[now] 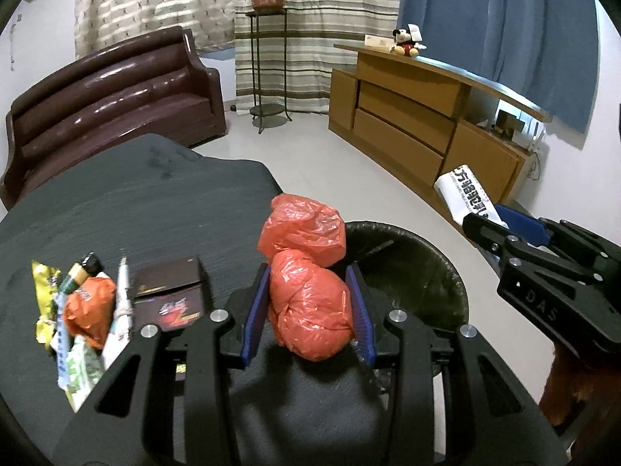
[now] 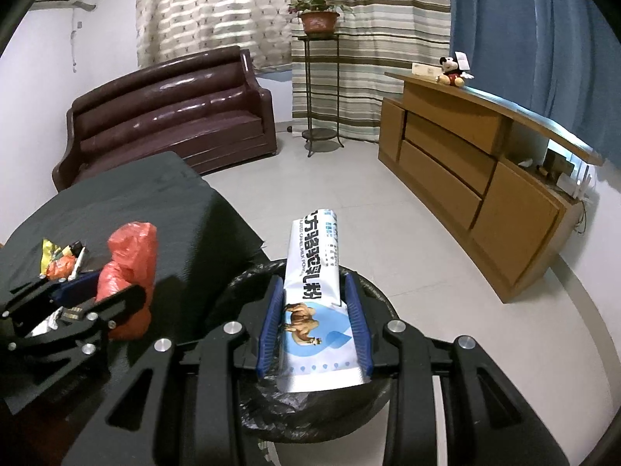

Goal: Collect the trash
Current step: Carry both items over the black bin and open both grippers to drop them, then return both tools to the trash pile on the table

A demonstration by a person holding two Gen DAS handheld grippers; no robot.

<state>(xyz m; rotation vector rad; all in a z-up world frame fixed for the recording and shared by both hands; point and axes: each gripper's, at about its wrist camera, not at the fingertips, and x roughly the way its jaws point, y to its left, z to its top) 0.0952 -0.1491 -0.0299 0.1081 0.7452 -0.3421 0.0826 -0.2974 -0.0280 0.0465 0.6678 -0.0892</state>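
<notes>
My left gripper (image 1: 308, 306) is shut on a crumpled red plastic bag (image 1: 306, 272) and holds it over the right edge of the dark table (image 1: 136, 202), next to the trash bin (image 1: 419, 268). The bag also shows in the right wrist view (image 2: 128, 268). My right gripper (image 2: 314, 318) is shut on a white milk-powder packet (image 2: 318, 291) with a camel picture and holds it above the bin (image 2: 372, 400), which has a black liner. The packet (image 1: 465, 194) and the right gripper (image 1: 504, 229) show at the right in the left wrist view.
A pile of wrappers, a small orange bag and a tube (image 1: 81, 310) lies at the table's left, beside a dark booklet (image 1: 170, 291). A brown sofa (image 2: 167, 112), a plant stand (image 2: 320, 85) and a wooden cabinet (image 2: 485, 178) stand around the tiled floor.
</notes>
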